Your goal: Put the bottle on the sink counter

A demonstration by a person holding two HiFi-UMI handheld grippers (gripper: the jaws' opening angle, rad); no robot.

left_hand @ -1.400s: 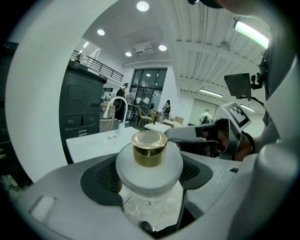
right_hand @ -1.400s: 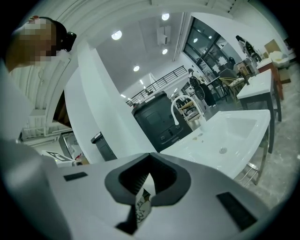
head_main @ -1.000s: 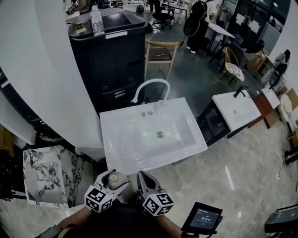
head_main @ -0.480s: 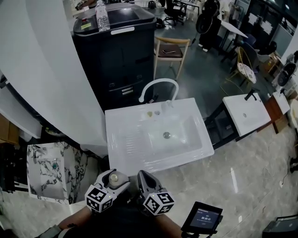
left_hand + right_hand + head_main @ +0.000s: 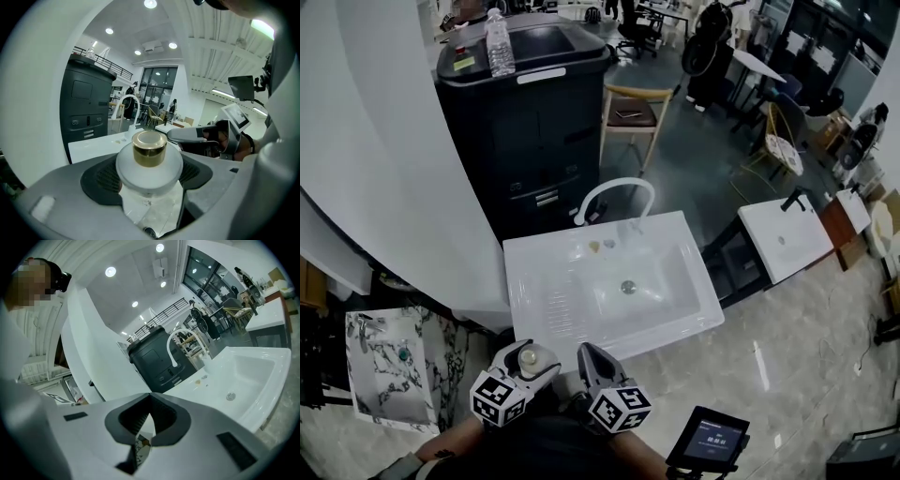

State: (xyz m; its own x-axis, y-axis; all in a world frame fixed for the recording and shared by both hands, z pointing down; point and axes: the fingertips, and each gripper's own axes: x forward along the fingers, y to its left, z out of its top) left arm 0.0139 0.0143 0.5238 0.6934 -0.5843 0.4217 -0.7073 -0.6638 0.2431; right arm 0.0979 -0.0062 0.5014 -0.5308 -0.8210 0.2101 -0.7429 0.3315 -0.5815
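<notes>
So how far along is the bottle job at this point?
Done: the pickup. The gold-capped bottle sits clamped in the left gripper. In hand: it is held short of the white sink counter, which lies just ahead with bare space left of the basin. Left: setting the bottle down there and letting go. The right gripper is shut and empty.

Both grippers sit low at 6 o'clock in the head view, side by side and close to my body. My left gripper (image 5: 532, 360) points toward 1 o'clock; its jaws are clamped on the bottle (image 5: 149, 161), one pad on each side of it. My right gripper (image 5: 586, 355) points toward 11 o'clock, with its jaws closed tip to tip and nothing between them. My left forearm (image 5: 441, 446) shows at 7 o'clock.
</notes>
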